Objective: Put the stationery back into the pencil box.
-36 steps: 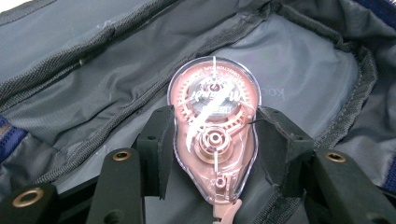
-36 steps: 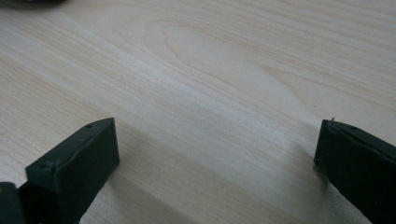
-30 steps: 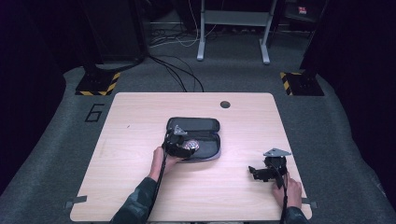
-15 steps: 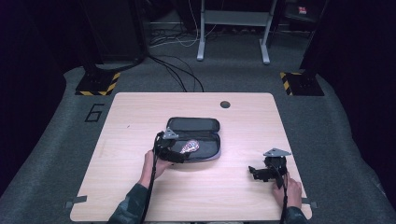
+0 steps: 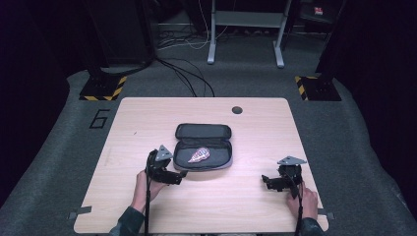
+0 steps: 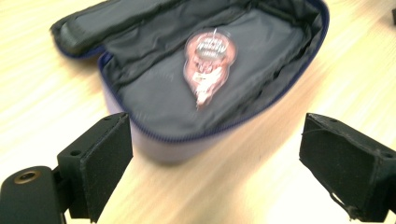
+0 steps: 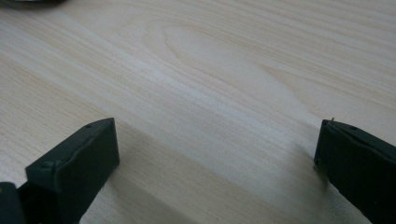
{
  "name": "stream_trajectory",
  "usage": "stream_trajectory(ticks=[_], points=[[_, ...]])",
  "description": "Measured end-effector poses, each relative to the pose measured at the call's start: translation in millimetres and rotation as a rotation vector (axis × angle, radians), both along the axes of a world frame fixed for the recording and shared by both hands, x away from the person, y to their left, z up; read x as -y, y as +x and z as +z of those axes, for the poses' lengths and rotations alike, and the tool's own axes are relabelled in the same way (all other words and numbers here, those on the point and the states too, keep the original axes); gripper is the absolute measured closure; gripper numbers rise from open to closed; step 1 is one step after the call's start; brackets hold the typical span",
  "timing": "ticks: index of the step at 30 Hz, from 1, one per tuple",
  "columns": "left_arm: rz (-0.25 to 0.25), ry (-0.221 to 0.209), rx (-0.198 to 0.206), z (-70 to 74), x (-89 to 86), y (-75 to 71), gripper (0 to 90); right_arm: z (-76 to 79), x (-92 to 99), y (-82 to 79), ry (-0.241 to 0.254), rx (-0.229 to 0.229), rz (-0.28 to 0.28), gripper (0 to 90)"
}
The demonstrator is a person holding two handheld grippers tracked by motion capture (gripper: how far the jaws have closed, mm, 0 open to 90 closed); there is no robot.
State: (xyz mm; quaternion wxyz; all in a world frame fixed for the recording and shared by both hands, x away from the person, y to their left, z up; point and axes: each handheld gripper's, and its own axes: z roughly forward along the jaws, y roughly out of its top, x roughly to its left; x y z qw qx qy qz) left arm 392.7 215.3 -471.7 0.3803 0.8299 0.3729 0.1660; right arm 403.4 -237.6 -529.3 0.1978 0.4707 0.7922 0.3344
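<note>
Two grippers sit low over the wooden table (image 5: 147, 128), each held by a hand at the near edge. Left gripper (image 5: 178, 178) has its jaws spread wide and empty, just beside the near left corner of an open dark zip case (image 5: 203, 147), which lies at mid-table with a small red-and-white packet (image 5: 198, 155) inside. Well apart at the right, right gripper (image 5: 266, 181) also has its jaws apart over bare wood.

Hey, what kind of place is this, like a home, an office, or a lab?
Most likely a lab or recording studio, not a home. A lone wooden table stands on grey carpet between dark curtains; hazard-striped stand bases flank it, cables cross the floor, and a number 6 marks the carpet.
</note>
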Motion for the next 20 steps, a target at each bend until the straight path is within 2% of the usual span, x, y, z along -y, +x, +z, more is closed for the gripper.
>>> stream_trajectory(ticks=[1, 3, 7, 9, 10, 11, 12, 14, 15, 17, 20], points=[[0.017, -0.007, 0.009, -2.0, -2.4, -3.1, 9.2, 0.0, 0.0, 0.0, 0.000, 0.000, 0.000, 0.0], [0.021, -0.002, 0.002, -3.2, -5.9, -6.2, 8.6, 0.0, 0.1, 0.0, 0.000, 0.001, 0.001, 0.0], [0.074, 0.023, -0.007, -18.8, -25.6, -24.0, 7.4, 0.0, 0.0, 0.0, 0.000, 0.000, 0.001, 0.0], [0.090, 0.023, -0.011, -23.6, -29.4, -27.1, 7.2, 0.0, 0.0, 0.0, 0.000, 0.000, 0.000, 0.0], [0.120, 0.030, -0.025, -33.4, -38.6, -31.6, 6.8, 0.0, 0.1, 0.0, 0.000, 0.000, 0.001, 0.0], [0.125, 0.037, -0.033, -37.3, -42.8, -32.5, 6.3, 0.0, 0.0, 0.0, 0.000, 0.000, 0.000, 0.0], [0.156, 0.029, -0.046, -43.4, -46.5, -34.4, 5.5, 0.0, 0.0, 0.0, 0.000, 0.000, 0.000, 0.0], [0.189, 0.044, -0.070, -53.1, -55.3, -37.1, 2.8, 0.0, 0.0, 0.0, 0.000, 0.000, 0.000, 0.0], [0.219, 0.029, -0.046, -57.8, -58.3, -40.4, 1.8, 0.0, 0.0, 0.0, 0.000, 0.000, 0.000, 0.0], [0.239, 0.029, -0.031, -59.2, -61.7, -43.8, 1.0, 0.0, 0.0, 0.0, 0.000, 0.000, 0.000, 0.0], [0.258, 0.036, -0.028, -59.7, -63.5, -44.6, 0.1, 0.0, 0.0, 0.0, 0.000, 0.000, 0.001, 0.0]])
